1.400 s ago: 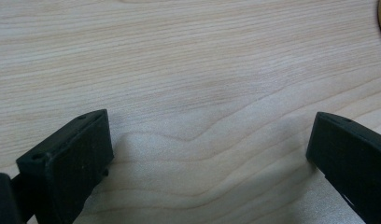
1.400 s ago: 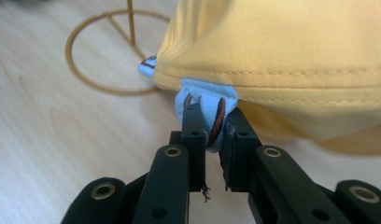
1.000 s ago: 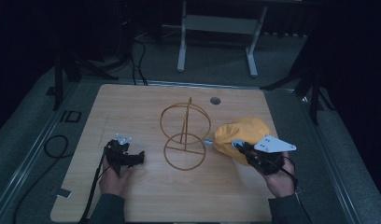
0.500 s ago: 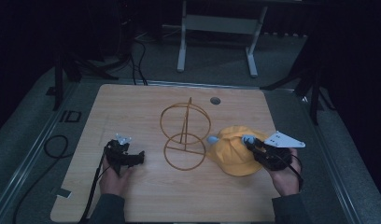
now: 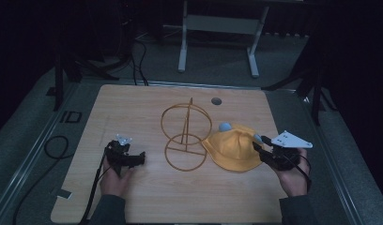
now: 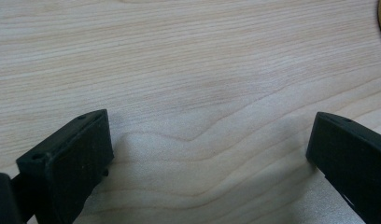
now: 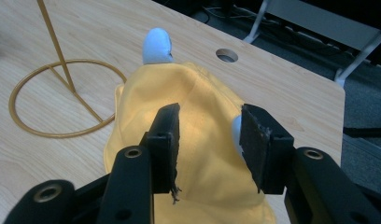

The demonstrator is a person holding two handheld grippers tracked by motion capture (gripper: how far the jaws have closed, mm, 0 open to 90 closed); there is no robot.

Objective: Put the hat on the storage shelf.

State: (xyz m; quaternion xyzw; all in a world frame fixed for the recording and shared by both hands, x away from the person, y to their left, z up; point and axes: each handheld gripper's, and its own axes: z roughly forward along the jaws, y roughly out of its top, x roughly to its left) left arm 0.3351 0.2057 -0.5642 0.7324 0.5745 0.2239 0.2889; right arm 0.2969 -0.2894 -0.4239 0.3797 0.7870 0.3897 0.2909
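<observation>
The left claw is resting low on the counter at about 8 o'clock of the surface. In the left gripper view its jaws are standing wide apart over bare wood, holding nothing. A sliver of gold is showing at the top right corner of that view; what it belongs to cannot be determined.

At the centre, the gold wire stand is standing upright, with a flat ring base, a vertical post and an upright hoop. The yellow hat is lying just beside the base at its 3 o'clock; whether the brim is touching the wire cannot be told. A pale blue object is protruding at the hat's 12 o'clock edge.

The right claw is hovering at the hat's 3 o'clock edge. In the right gripper view its jaws are standing moderately apart over the yellow fabric, gripping nothing, with a second pale blue piece beside the right jaw.

Hazards, as judged:
- Closing here is likely to pinch one thin layer of cloth, which may slip.
- The blue piece may be caught between the jaws.
- Dragging the hat toward 9 o'clock may snag the light stand and tip it.
</observation>
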